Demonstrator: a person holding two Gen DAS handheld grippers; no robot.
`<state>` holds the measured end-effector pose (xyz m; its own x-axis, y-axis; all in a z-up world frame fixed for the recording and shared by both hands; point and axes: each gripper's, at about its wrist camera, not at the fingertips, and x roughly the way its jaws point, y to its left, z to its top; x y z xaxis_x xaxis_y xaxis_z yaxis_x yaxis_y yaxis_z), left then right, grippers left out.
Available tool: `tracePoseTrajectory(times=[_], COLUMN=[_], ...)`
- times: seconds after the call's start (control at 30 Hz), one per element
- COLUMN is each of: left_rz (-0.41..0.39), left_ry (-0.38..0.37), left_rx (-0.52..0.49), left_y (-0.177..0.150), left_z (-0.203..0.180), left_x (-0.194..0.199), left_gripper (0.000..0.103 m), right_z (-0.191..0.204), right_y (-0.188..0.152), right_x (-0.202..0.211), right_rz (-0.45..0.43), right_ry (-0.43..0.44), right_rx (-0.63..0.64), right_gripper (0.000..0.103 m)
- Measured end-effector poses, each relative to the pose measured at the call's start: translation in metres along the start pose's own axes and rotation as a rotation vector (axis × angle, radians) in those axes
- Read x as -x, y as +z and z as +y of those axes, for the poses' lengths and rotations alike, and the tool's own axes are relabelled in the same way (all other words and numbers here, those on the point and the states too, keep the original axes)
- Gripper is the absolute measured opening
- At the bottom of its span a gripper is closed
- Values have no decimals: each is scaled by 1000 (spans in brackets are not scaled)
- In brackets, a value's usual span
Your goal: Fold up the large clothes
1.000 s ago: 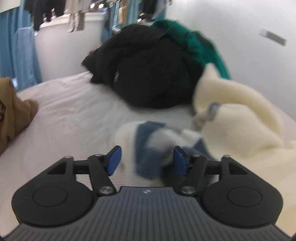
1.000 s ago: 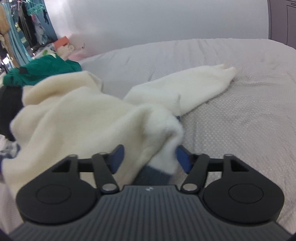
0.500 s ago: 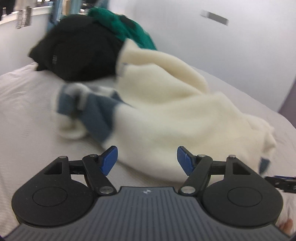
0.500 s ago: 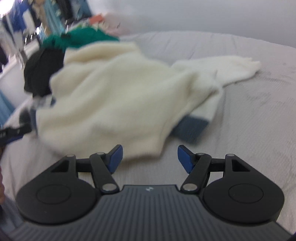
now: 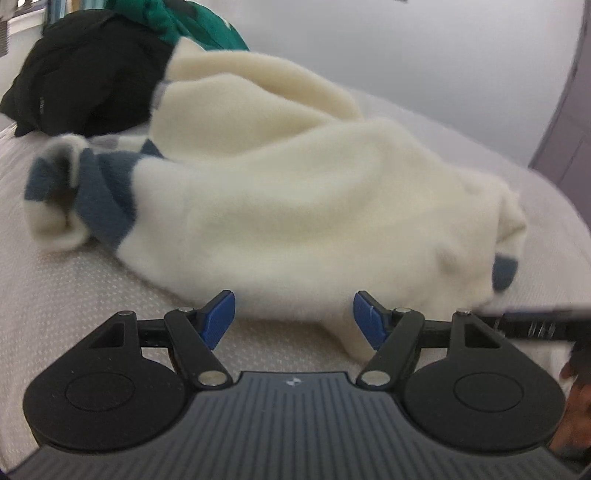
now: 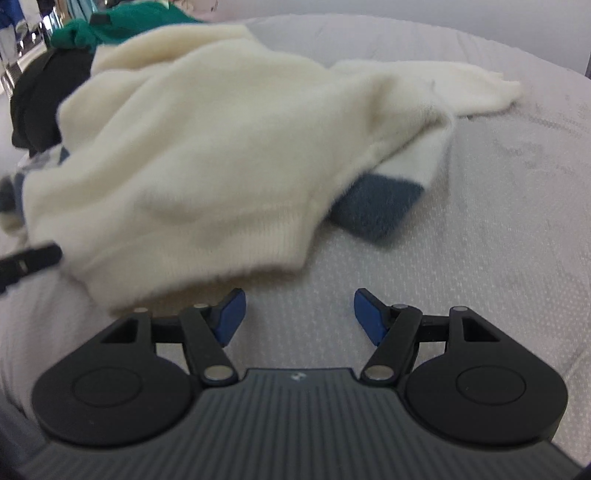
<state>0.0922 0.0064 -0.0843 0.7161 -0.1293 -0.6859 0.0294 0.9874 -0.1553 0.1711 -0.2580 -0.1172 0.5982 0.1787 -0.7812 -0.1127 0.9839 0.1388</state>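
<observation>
Cream sweater [image 5: 314,206]: a large, fuzzy cream garment with blue-grey bands is seen lying crumpled on the bed [image 5: 74,295]; it is spread across the middle of both views, unfolded.
Hem: the ribbed lower edge [image 6: 229,258] is seen nearest the right tool, resting on the bed cover just ahead of the left-hand blue pad.
Sleeve, far side: one cream sleeve [image 6: 461,85] is stretched out flat on the bed toward the upper right of the right wrist view.
Blue cuff: a blue-grey cuff [image 6: 376,210] is seen poking out from under the body of the sweater, lying on the cover.
Other sleeve: in the left wrist view a bunched end with blue-grey stripes [image 5: 81,195] is seen at the left of the garment.
Left tool [image 5: 294,319]: the jaws are spread wide and nothing is gripped; a fold of the sweater's edge lies between the blue pads [image 5: 219,317], closer to the right-hand pad, and whether it is touched cannot be told.
Right tool [image 6: 299,317]: the jaws are held apart and empty, with only bare bed cover between the pads; the hem is just beside the left-hand pad.
Black garment [image 5: 88,74]: a dark heap is seen behind the sweater, touching it.
Green garment [image 5: 192,22]: it is piled at the back, against the black heap.
Wall [image 5: 424,55]: a plain pale wall is seen behind the bed.
</observation>
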Motion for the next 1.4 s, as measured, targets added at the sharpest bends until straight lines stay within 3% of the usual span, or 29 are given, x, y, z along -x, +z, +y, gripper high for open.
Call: tracePoseTrajectory(times=[0.13, 0.27, 0.43, 0.6, 0.73, 0.9, 0.93, 1.0, 1.1, 1.27, 1.4], left_rz=[4, -36, -77, -52, -46, -91, -105, -118, -156, -227, -208], left_ry=[-10, -78, -109, -24, 15, 197, 212, 206, 131, -60, -145], left_rx=[-80, -167, -345, -537, -611, -787, -810, -796, -634, -295, -133], left_y=[-4, -9, -22, -39, -45, -54, -54, -48, -23, 25, 40], left_z=[-12, -28, -58, -82, -86, -97, -95, -88, -69, -25, 6], left_x=[-3, 2, 0, -18, -24, -52, -56, -59, -48, -22, -19], left_gripper=[77, 77, 76, 72, 72, 68, 63, 47, 28, 25, 25], right_z=[-9, -16, -20, -25, -29, -28, -27, -27, -24, 2, 38], right_y=[8, 14, 19, 17, 15, 15, 16, 18, 21, 19, 12], right_x=[8, 22, 26, 24, 20, 19, 18, 19, 25, 35, 35], right_rz=[-78, -165, -191, -156, -134, -135, -137, -148, -198, -276, -323], right_ry=[31, 102, 128, 117, 120, 137, 134, 136, 158, 245, 269], right_rx=[-79, -126, -143, -159, -175, -161, -151, -131, -84, 73, 239], right_gripper=[67, 67, 67, 67, 67, 67, 67, 67, 67, 67, 68])
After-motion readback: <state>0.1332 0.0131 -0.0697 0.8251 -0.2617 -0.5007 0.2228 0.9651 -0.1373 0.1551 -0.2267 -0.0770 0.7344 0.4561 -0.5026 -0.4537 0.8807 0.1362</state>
